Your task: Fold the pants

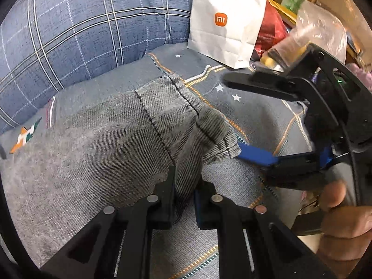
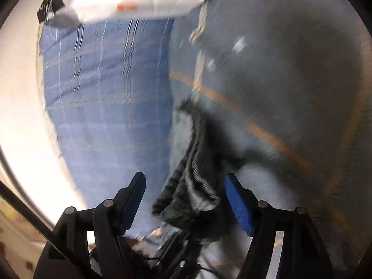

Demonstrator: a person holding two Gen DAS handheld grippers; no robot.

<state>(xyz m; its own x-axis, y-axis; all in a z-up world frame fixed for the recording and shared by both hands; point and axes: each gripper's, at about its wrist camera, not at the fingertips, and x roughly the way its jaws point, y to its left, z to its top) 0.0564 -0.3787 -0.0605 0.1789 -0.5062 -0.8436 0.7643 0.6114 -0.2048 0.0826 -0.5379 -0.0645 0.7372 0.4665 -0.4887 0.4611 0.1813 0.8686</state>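
Note:
The grey denim pants (image 1: pixel 111 144) lie on a grey patterned bed sheet (image 1: pixel 260 107). My left gripper (image 1: pixel 184 197) is shut on a bunched fold of the pants near the hem. My right gripper (image 1: pixel 234 114) shows at the right of the left wrist view, jaws wide open, its blue pad beside the hem corner (image 1: pixel 223 137). In the blurred right wrist view the right gripper (image 2: pixel 186 188) is open, with the dark pants edge (image 2: pixel 197 176) between its fingers (image 2: pixel 237 200), not pinched.
A blue plaid pillow (image 1: pixel 81 30) lies behind the pants and shows in the right wrist view (image 2: pixel 109 93). A white paper bag (image 1: pixel 225 21) stands at the back with red and clear plastic bags (image 1: pixel 320 21) beside it. A hand (image 1: pixel 344 214) holds the right gripper.

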